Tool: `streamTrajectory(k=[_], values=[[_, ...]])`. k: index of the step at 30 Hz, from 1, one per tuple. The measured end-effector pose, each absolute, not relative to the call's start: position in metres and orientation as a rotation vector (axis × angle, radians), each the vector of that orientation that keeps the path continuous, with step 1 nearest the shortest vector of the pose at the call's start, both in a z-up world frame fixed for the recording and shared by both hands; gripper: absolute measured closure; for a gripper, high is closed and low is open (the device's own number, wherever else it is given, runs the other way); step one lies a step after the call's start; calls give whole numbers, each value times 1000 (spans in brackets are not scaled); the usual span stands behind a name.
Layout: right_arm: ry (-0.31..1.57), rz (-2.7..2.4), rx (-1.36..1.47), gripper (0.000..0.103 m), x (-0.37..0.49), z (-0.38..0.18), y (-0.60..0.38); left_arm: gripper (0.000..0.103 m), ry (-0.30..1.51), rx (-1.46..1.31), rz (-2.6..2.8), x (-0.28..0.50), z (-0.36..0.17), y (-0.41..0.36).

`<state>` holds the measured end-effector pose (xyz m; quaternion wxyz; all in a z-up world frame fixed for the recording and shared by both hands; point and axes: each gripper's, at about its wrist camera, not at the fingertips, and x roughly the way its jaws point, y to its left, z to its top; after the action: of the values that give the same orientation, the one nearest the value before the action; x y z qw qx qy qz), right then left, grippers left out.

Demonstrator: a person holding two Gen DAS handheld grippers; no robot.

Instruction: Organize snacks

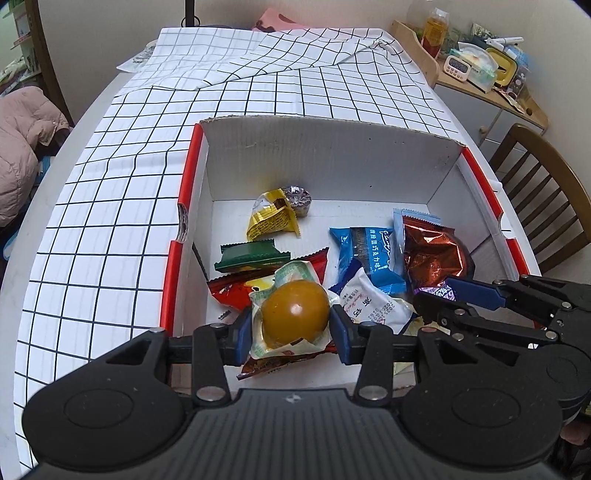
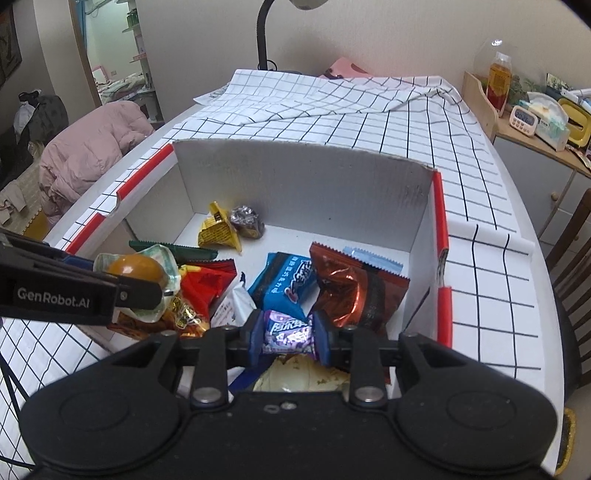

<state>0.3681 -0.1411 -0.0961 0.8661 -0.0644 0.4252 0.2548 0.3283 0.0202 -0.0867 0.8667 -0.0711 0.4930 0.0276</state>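
Observation:
A white cardboard box with red rims (image 1: 325, 147) (image 2: 295, 173) sits on the checked tablecloth and holds several wrapped snacks. My left gripper (image 1: 291, 328) is shut on a packaged brown egg (image 1: 295, 312), held over the box's near left side; it also shows in the right wrist view (image 2: 135, 269). My right gripper (image 2: 288, 338) is shut on a purple snack packet (image 2: 288, 332), over the near right part of the box; it also shows in the left wrist view (image 1: 441, 293). Below lie a blue packet (image 1: 369, 254), a copper foil packet (image 1: 432, 254), a green bar (image 1: 251, 254) and a yellow packet (image 1: 271, 218).
A wooden chair (image 1: 543, 184) stands right of the table. A side cabinet (image 1: 491, 96) with a bottle, timer and clutter is at the back right. A pink jacket (image 2: 88, 147) lies left of the table. A lamp stem (image 2: 263, 33) rises at the back.

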Motion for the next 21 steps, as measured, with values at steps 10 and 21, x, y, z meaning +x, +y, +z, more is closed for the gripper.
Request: streamTrajectory(k=[10, 21], values=[[885, 505, -116, 73, 362, -93, -144, 48, 984, -140, 56, 313, -75, 20], [800, 551, -18, 71, 340, -63, -156, 41, 892, -124, 37, 281, -45, 15]])
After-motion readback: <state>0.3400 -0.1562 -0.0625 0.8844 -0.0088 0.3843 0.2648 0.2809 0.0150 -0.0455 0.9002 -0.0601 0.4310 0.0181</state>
